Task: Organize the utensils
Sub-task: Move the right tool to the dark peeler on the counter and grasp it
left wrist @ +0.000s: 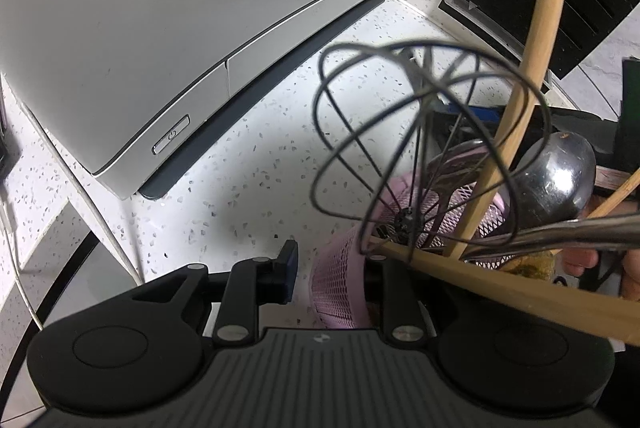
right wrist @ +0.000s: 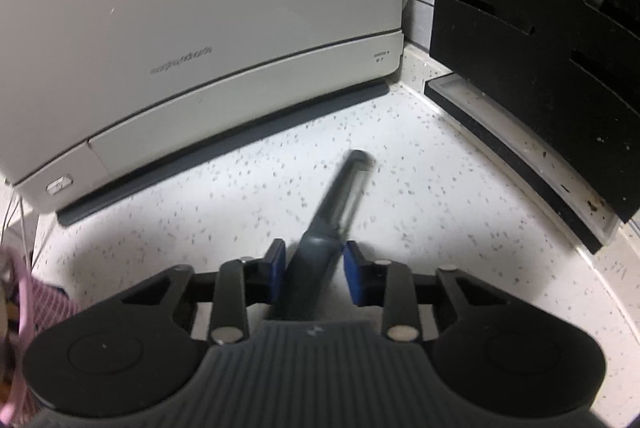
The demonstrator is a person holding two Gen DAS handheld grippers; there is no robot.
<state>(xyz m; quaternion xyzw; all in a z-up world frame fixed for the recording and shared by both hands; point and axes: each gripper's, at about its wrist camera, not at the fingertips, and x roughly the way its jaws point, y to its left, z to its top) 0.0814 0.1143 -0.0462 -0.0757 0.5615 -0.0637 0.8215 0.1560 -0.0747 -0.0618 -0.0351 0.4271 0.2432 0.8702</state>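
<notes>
In the left wrist view my left gripper (left wrist: 330, 274) is shut on the rim of a pink mesh utensil holder (left wrist: 340, 288). The holder carries a wire whisk (left wrist: 420, 148), a steel ladle (left wrist: 556, 180), a slotted spoon (left wrist: 456, 164) and wooden utensils (left wrist: 520, 96). In the right wrist view my right gripper (right wrist: 314, 274) is shut on a dark grey peeler (right wrist: 340, 200), which points forward over the speckled counter (right wrist: 420, 228). The pink holder's edge (right wrist: 24, 308) shows at far left there.
A grey-white appliance (right wrist: 200, 28) stands at the back, with its power button (left wrist: 171, 135) facing me. A black slotted knife block (right wrist: 540, 68) stands at the right against the tiled wall. A hand (left wrist: 592, 260) shows beside the holder.
</notes>
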